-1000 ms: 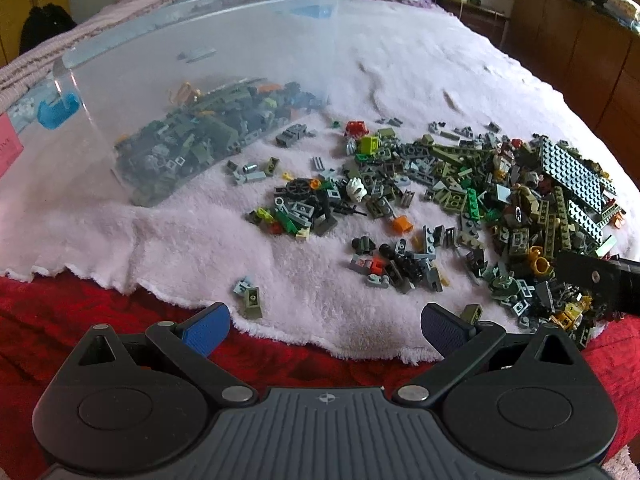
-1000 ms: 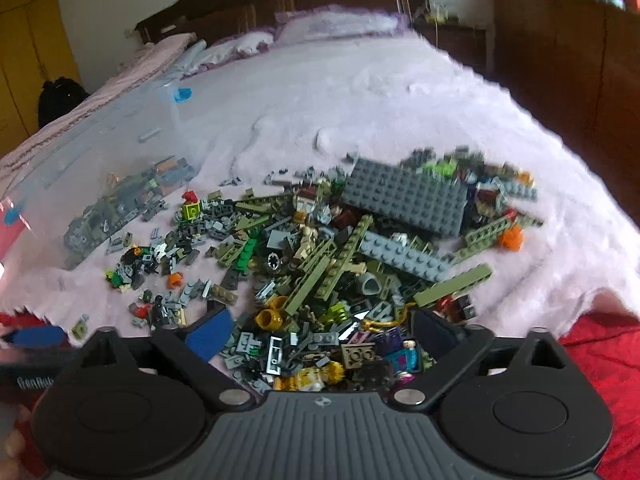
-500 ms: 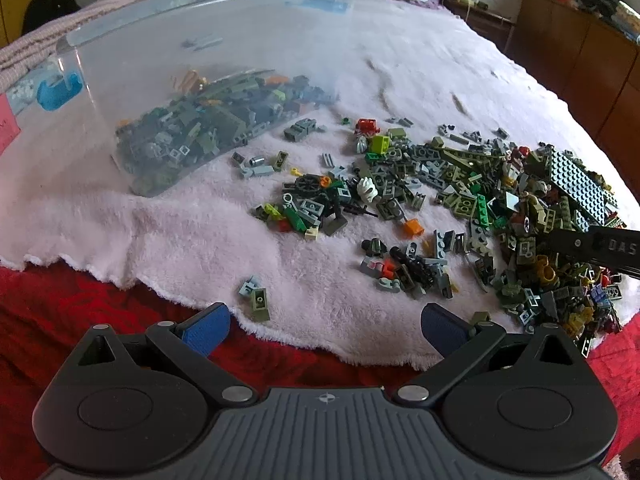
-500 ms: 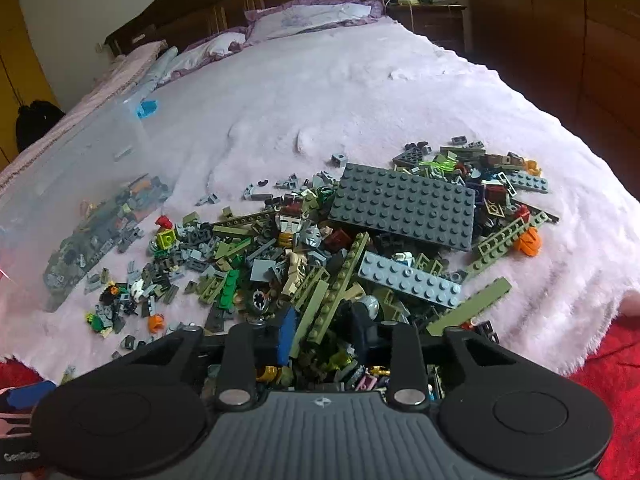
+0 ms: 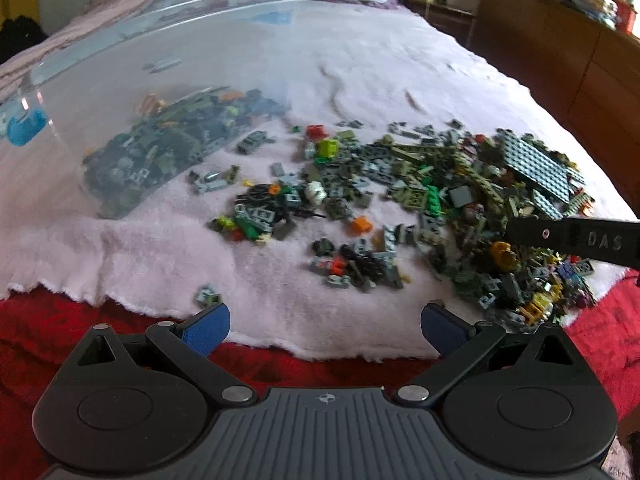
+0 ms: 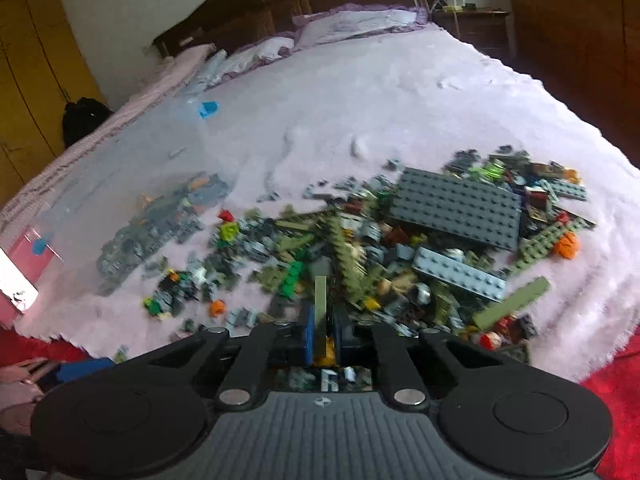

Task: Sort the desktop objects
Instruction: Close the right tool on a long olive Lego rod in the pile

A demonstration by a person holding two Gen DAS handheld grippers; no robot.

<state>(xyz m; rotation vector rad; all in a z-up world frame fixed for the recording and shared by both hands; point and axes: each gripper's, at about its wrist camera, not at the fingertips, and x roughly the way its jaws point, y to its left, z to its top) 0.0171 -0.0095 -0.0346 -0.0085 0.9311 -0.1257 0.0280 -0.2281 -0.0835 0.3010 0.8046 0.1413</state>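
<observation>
Pale pink fleece blanket (image 5: pixel 360 80) covers the bed, over a red spread (image 5: pixel 48 320) at the near edge. Toward the blanket's left edge lies a clear plastic bin (image 5: pixel 100 92) holding dark bricks, a blue clip on its side. Loose building bricks (image 5: pixel 360 200) scatter from the middle to the right edge, a big grey studded plate (image 6: pixel 456 208) among them. The left gripper (image 5: pixel 326 322) hangs over the near edge, jaws wide with nothing between. The right gripper (image 6: pixel 322 330), lettered "DAS", is clamped narrowly on an olive strip brick (image 6: pixel 320 300) above the pile's near side.
</observation>
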